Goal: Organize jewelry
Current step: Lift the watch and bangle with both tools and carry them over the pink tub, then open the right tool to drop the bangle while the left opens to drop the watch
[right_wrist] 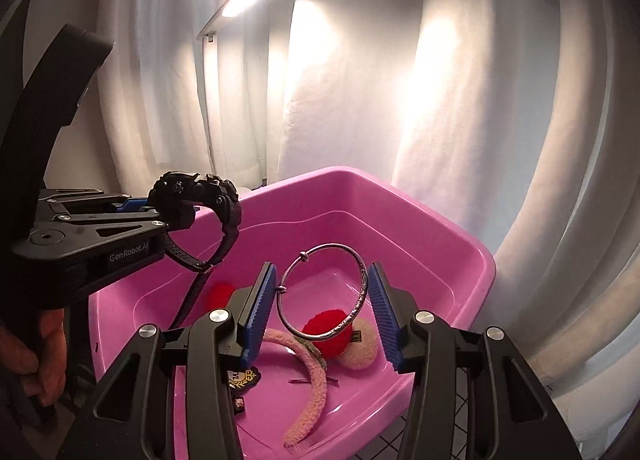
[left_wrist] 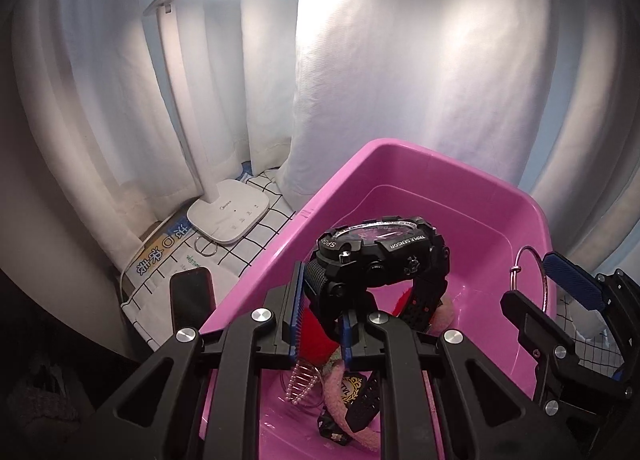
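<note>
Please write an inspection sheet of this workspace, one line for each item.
Surface: white checked cloth.
Job's things: black watch and silver bangle held above the pink tub; the tub holds a fluffy pink headband, a red pompom and a pearl hair comb.
Clutter: phone, metal ring.
Grippers: left tool shut on the watch; right tool shut on the bangle.
Cables: nothing seen.
Surroundings: lit desk lamp, white curtain.

Black sport watch (left_wrist: 380, 256) and silver bangle (right_wrist: 323, 297) (both clamped, upright) above pink tub (right_wrist: 460, 260).
</note>
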`<action>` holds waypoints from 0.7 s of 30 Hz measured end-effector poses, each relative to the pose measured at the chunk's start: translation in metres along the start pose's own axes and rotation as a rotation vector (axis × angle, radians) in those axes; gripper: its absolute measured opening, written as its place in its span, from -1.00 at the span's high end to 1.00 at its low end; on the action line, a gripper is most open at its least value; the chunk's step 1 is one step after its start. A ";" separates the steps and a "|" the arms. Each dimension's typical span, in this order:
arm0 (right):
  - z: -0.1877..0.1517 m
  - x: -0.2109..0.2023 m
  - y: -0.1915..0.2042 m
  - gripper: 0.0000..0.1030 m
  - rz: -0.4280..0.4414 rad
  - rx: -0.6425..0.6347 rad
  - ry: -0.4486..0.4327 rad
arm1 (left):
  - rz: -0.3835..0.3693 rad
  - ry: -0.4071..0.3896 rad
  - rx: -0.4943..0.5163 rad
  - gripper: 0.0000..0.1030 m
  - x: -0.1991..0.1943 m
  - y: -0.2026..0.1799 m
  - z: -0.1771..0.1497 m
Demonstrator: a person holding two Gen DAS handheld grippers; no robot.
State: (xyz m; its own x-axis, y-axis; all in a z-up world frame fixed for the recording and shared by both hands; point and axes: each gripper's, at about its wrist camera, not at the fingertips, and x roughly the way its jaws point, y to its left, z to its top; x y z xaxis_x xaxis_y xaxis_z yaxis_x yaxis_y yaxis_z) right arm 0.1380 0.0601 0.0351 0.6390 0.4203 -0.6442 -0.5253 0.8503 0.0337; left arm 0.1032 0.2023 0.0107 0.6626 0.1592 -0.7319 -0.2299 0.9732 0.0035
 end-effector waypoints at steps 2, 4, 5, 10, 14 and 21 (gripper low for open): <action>0.004 0.015 0.002 0.11 0.008 -0.004 0.030 | 0.001 0.017 -0.001 0.71 0.005 0.001 -0.001; 0.005 0.024 0.002 0.11 0.014 0.002 0.057 | 0.002 0.038 -0.003 0.71 0.012 0.002 -0.003; 0.006 0.031 0.002 0.11 0.016 0.003 0.072 | 0.002 0.050 0.000 0.71 0.015 0.002 -0.004; 0.003 0.048 0.003 0.10 -0.004 -0.010 0.136 | 0.003 0.091 -0.005 0.68 0.025 0.004 -0.008; 0.005 0.052 0.003 0.02 -0.021 -0.015 0.162 | -0.006 0.126 -0.009 0.53 0.033 0.006 -0.011; 0.007 0.050 -0.004 -0.15 -0.036 0.021 0.165 | 0.022 0.065 -0.008 0.08 0.020 0.005 -0.008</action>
State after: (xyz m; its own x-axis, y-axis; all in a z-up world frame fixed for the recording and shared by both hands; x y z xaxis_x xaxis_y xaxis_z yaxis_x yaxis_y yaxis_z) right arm 0.1759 0.0800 0.0082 0.5553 0.3334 -0.7619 -0.4909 0.8709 0.0233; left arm 0.1094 0.2092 -0.0093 0.6094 0.1692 -0.7746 -0.2496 0.9682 0.0151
